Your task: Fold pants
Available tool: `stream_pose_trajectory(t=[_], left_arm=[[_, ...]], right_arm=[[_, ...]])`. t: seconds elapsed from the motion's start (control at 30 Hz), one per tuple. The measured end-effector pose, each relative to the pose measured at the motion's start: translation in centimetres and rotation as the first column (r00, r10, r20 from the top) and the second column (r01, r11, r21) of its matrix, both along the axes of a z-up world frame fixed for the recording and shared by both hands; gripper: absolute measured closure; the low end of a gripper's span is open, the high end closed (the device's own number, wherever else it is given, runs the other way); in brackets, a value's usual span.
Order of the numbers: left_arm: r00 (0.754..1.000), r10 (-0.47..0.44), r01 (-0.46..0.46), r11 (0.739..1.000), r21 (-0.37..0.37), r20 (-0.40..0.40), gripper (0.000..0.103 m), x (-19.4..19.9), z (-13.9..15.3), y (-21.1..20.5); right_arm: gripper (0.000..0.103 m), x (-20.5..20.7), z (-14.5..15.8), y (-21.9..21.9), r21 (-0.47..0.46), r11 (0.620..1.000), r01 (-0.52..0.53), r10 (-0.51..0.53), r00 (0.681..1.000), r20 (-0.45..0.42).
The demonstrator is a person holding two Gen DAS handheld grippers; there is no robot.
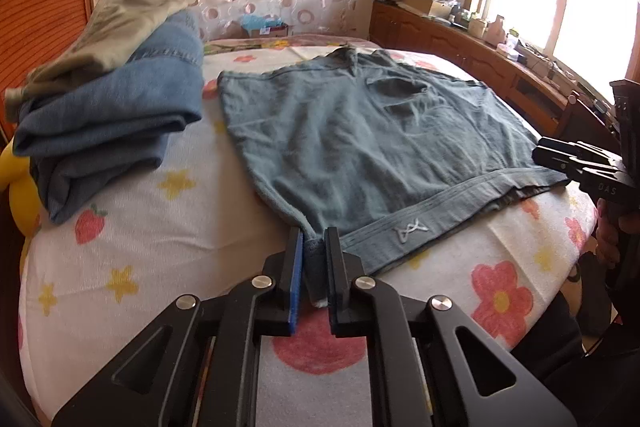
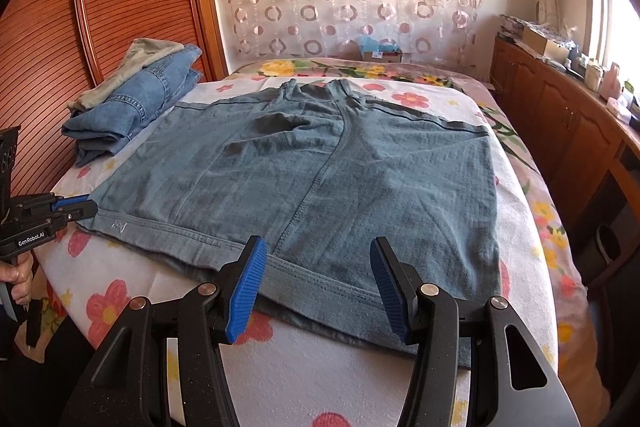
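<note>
Both tongs differ: left tongs point(image 1: 313, 247) pinch the pants point(image 1: 360, 143) corner, right tongs point(image 2: 318, 267) gape, their tips hidden

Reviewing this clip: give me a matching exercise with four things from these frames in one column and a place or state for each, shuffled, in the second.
Things:
1. left gripper
2. right gripper
3. teal pants
4. folded blue jeans

States:
A. stacked at the bed's left side under a pale garment
B. jaws apart over the waistband, gripping nothing
C. spread flat in the middle of the bed
D. shut on a waistband corner

Pairs: 1-D, 2-B, 3-C, 4-A
</note>
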State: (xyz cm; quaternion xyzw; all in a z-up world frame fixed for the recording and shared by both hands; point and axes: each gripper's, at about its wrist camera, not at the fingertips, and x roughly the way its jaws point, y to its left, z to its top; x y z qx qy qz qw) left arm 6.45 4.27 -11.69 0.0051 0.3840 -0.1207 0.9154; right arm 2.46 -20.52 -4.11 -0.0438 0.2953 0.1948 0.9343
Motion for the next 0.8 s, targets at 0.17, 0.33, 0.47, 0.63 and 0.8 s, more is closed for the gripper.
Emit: stream_pose_trajectory(t=[0.17, 0.33, 0.47, 0.63, 0.8], left_arm=[[0.999, -0.041, 0.04, 0.999, 0.019, 0.033, 0.093, 0.5, 1.4, -1.5], [0.996, -0.076, 0.075, 0.997, 0.019, 0.046, 0.093, 1.2, 2.4, -2.9], [0.992, -0.113, 0.112, 0.994, 0.016, 0.056, 0.093, 1.9, 3.3, -4.4], [0.983, -0.17, 0.169, 0.985, 0.024, 0.073, 0.093, 3.0, 4.8, -7.1], [0.972, -0.22, 0.218, 0.975, 0.03, 0.083, 0.093, 4.0, 5.9, -9.8]], right_arm=[[0.047, -0.3, -0.4, -0.4, 0.018, 1.0, 0.01, -0.01, 1.0, 0.001], [0.047, -0.4, -0.8, -0.6, 0.02, 1.0, 0.007, -0.006, 1.0, -0.007], [0.047, -0.4, -0.6, -0.9, 0.033, 0.999, 0.013, -0.012, 1.0, -0.008], [0.043, -0.8, -0.6, -1.4, 0.058, 0.998, -0.004, 0.004, 1.0, -0.006], [0.035, -1.3, -0.7, -1.9, 0.055, 0.998, 0.001, -0.001, 1.0, 0.011]])
